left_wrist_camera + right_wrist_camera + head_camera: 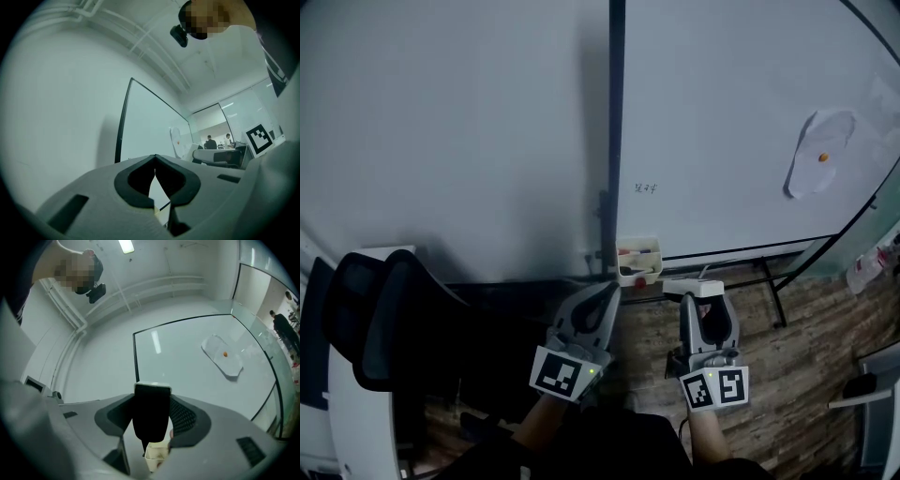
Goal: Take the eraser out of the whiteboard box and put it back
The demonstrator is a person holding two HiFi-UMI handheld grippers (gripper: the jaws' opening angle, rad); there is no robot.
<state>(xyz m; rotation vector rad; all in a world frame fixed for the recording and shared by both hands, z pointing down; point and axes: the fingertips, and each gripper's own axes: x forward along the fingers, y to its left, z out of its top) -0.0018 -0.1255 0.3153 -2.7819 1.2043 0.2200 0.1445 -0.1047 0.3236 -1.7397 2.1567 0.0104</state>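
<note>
Eraser is clamped in the right gripper, apparently clear of the whiteboard box at its ten o'clock, so the return comes next: carry it over the box, lower, release; the left gripper is closed and empty.

1. The left gripper points forward and angles slightly toward the right one. Its jaws are closed tip to tip, with nothing between them.
2. The right gripper points forward, its jaws clamped on the eraser.
3. The left forearm and right forearm reach forward from the lower edge of the head view. The grippers are near each other but apart.
</note>
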